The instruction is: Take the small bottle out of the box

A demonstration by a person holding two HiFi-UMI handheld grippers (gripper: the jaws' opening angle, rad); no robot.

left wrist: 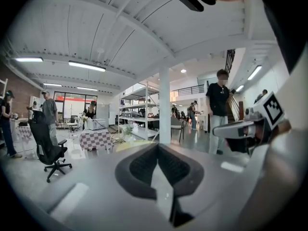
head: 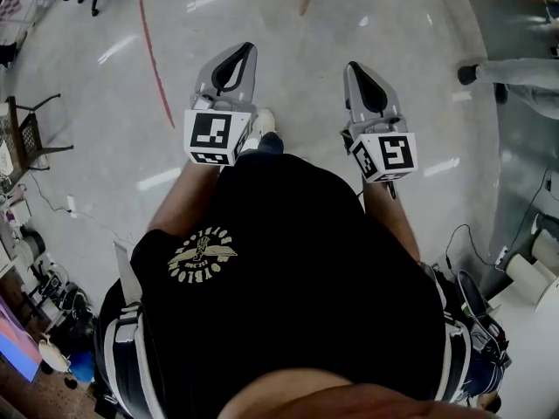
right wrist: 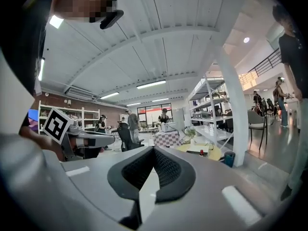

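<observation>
Nearest, much of the floor (head: 332, 24) is hidden by the person's black shirt (head: 297, 260). The left tongs (left wrist: 158, 153) and right tongs (right wrist: 153, 152) are held closed, nothing between them, and are pointed out into the room. On a far yellow worktop (right wrist: 215, 154) a red-topped thing (right wrist: 201, 152) is seen, too small to identify. The small bottle, its box and its axis cannot be made out.

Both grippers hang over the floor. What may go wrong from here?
1. A person stands not far ahead of the left gripper; stepping forward may bump them.
2. It and the right gripper are shut with nothing between the jaws; reaching for anything without opening first would likely fail.
</observation>
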